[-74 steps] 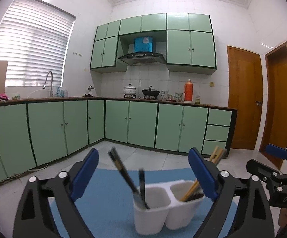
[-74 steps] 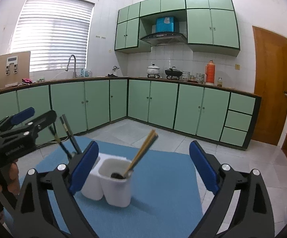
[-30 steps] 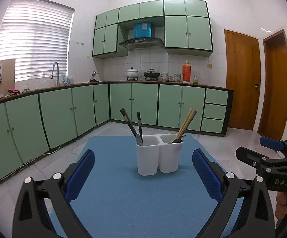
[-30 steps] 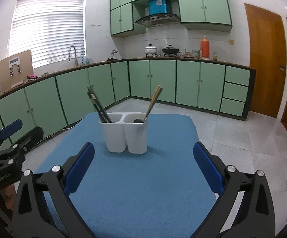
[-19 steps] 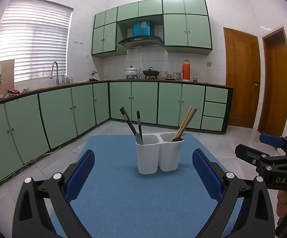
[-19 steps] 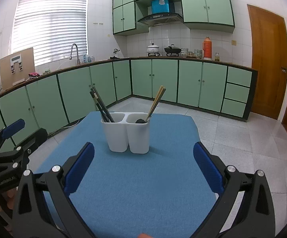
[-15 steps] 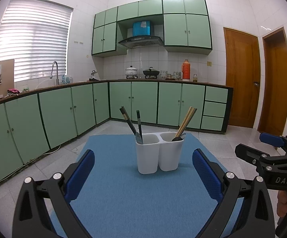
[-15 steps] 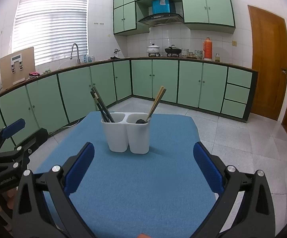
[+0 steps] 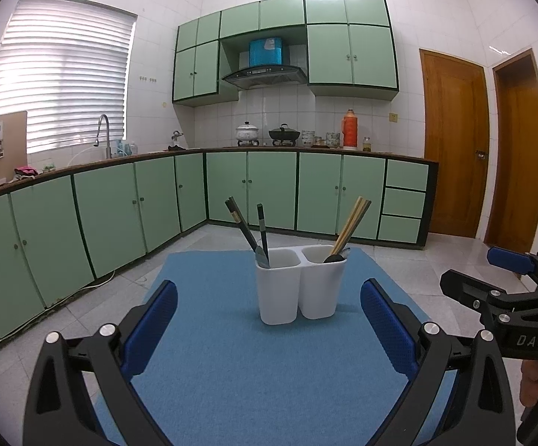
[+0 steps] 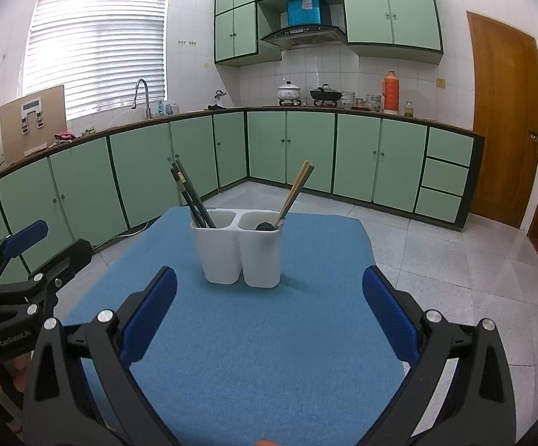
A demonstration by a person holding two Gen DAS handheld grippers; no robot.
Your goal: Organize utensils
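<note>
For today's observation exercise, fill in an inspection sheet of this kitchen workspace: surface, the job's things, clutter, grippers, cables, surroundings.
Surface: blue mat on the table.
Job's things: white two-cup holder; dark chopsticks in its left cup, wooden chopsticks and a dark spoon in its right.
Clutter: nothing seen on the mat.
Grippers: left gripper open, empty; right gripper open, empty.
Cables: one on the floor by the cabinets.
Surroundings: green cabinets, pots on the counter, wooden doors.

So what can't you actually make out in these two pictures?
- Lower ends of the dark chopsticks and wooden chopsticks: hidden inside the white holder, both views.
- Black spoon: only its top shows above the rim.
- Countertop jars: too small to identify.
</note>
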